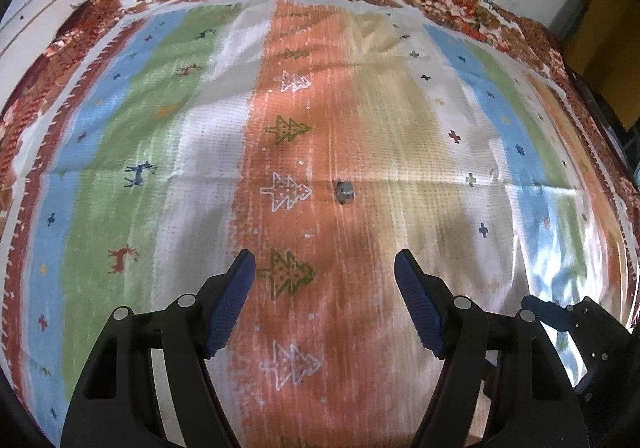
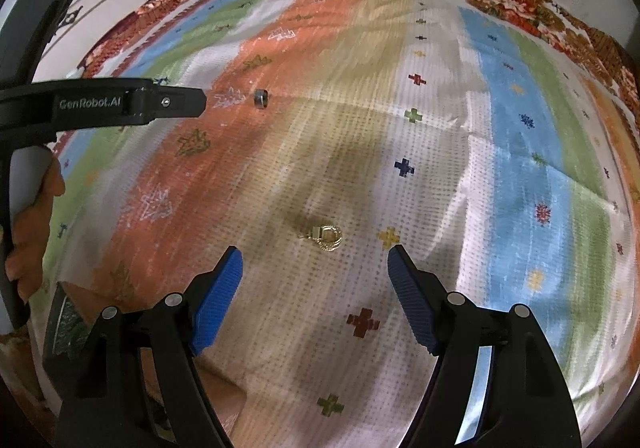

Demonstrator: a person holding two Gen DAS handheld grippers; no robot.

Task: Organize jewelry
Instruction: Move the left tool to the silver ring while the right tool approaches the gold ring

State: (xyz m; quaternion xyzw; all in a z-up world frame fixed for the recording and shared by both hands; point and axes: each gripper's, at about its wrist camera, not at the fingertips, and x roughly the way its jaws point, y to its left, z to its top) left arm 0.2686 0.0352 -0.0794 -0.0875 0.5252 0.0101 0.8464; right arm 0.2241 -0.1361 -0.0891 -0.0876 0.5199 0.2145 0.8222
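Jewelry on the striped cloth consists of 2 pieces. A dark metal ring stands on edge on the orange stripe, ahead of my left gripper and well apart from its pads. A gold ring with a small attached piece lies on the pale band, just ahead of my right gripper, between the lines of its 2 fingers but untouched. I read both sets of jaws as wide and empty. In the right view, a hand grips the left tool's handle.
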